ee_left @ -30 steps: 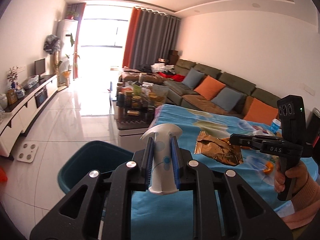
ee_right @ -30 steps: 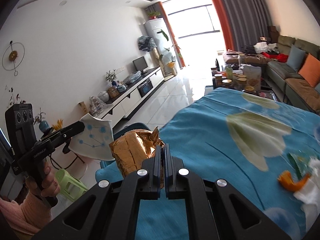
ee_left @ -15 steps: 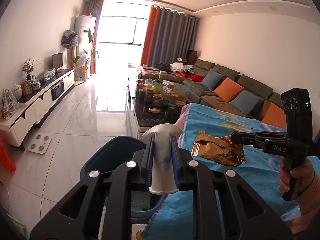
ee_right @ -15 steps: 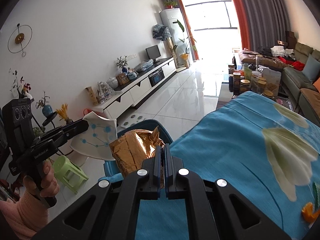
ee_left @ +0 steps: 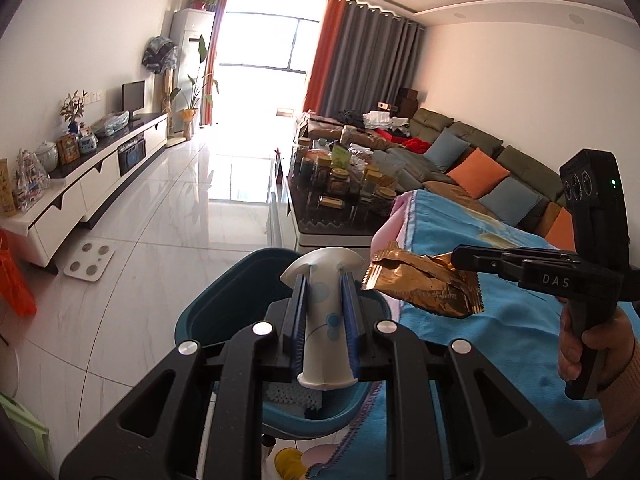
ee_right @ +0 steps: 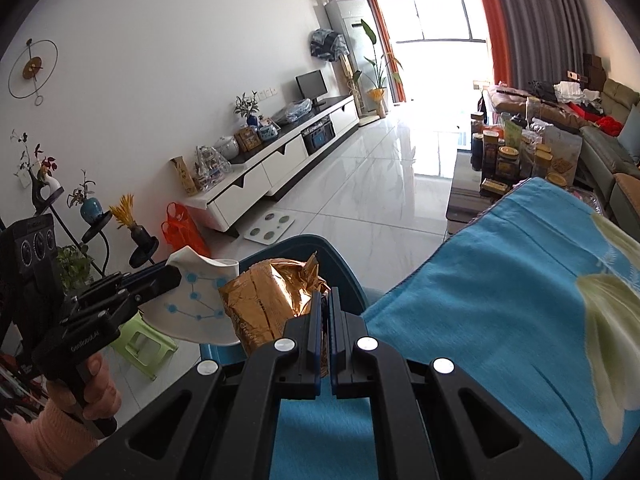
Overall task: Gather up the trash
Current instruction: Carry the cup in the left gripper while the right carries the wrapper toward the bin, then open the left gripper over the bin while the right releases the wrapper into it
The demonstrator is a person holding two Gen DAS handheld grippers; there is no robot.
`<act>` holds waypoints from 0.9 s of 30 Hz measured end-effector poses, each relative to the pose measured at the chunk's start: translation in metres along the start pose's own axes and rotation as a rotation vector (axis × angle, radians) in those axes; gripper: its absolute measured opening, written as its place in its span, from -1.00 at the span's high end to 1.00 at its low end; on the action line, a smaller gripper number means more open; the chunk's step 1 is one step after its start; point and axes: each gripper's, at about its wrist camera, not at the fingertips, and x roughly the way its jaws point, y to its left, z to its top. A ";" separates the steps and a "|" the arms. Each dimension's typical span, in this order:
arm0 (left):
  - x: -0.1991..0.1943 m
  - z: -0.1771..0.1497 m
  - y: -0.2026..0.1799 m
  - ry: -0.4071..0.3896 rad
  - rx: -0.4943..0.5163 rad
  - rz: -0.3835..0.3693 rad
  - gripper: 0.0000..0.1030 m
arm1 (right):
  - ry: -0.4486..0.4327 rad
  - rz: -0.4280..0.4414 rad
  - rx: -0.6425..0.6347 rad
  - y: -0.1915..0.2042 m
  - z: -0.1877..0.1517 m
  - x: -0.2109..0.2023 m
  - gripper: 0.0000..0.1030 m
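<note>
**Both pieces of trash reach the bin**

Since a second ago we have swung both grippers off the blue cloth (ee_right: 500,320) toward the teal bin (ee_left: 224,304), which now sits right under our fingertips. Our left gripper (ee_left: 325,280) is clamped on a squashed white paper cup (ee_left: 323,320), held over the bin's opening. Our right gripper (ee_right: 325,300) has its fingers pressed together on a gold foil wrapper (ee_right: 276,304), hanging beside the cup at the bin's rim.

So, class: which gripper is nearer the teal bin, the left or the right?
Left. The left gripper, holding the paper cup, hangs over the teal bin; the right gripper is beside it, above the tablecloth's edge.
</note>
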 end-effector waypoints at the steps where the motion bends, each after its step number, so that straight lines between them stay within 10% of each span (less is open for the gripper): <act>1: 0.003 -0.001 0.002 0.004 -0.003 0.003 0.66 | 0.006 -0.002 0.000 0.000 0.001 0.004 0.96; 27: 0.091 -0.020 0.029 0.138 -0.095 0.093 0.64 | 0.181 -0.055 0.011 0.016 0.020 0.091 0.86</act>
